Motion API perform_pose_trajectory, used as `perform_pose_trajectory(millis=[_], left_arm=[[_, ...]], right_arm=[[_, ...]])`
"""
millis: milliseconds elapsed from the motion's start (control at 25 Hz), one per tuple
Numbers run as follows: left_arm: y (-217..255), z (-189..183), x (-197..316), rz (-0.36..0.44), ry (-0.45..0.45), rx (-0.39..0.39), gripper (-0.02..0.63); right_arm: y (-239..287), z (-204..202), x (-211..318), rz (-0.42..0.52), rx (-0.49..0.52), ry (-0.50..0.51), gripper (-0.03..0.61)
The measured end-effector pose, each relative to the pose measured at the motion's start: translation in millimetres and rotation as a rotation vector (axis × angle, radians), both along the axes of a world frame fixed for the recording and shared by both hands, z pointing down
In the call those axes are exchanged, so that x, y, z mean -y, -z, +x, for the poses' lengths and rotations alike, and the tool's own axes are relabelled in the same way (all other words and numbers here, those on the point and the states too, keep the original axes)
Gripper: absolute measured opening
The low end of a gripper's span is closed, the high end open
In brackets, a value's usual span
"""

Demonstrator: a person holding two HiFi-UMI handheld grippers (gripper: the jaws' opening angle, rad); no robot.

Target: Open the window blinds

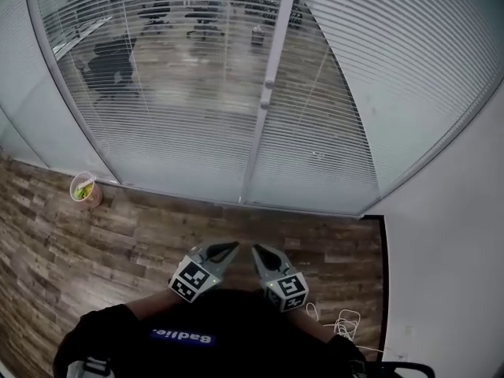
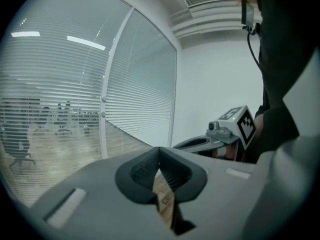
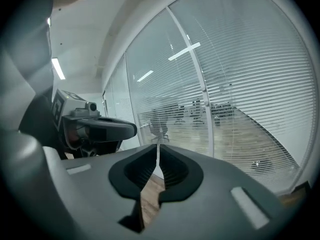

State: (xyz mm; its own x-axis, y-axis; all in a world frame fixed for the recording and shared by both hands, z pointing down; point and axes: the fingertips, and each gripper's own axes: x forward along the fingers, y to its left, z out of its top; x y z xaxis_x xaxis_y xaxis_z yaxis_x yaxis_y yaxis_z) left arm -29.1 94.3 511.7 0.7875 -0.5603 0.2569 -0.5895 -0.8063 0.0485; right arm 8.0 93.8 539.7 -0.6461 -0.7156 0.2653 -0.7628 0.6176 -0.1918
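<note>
White slatted window blinds hang over a glass wall ahead, their slats tilted so an office shows through; they also fill the left gripper view as the blinds and the right gripper view as the blinds. A white frame post splits the glass. My left gripper and right gripper are held low and close to the body, side by side, well short of the blinds. Both are shut with nothing between the pads. The right gripper shows in the left gripper view, the left gripper in the right one.
A small cup with green contents stands on the wooden floor near the glass at the left. A coiled white cable lies by the white wall at the right. Office chairs stand beyond the glass.
</note>
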Motion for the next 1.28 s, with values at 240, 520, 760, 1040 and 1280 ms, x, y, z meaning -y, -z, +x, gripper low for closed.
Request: perform_pose_trajectory(millis=[240, 520, 760, 1040, 1280], left_arm=[[-8, -33, -23, -0.014, -0.029, -0.061, 0.000], [9, -40, -24, 0.038, -0.041, -0.183, 0.000], [27, -31, -17, 0.097, -0.074, -0.186, 0.000], [28, -25, -16, 0.114, -0.092, -0.161, 0.000], [29, -25, -15, 0.115, -0.094, -0.149, 0.000]], right_arm=[[1, -46, -31, 0.030, -0.013, 0.026, 0.006], [23, -52, -33, 0.150, -0.008, 0.075, 0.003], [46, -46, -19, 0.216, 0.025, 0.074, 0.003], [39, -42, -11, 0.202, 0.041, 0.087, 0.003], [41, -46, -11, 0.211, 0.045, 0.103, 0.003]])
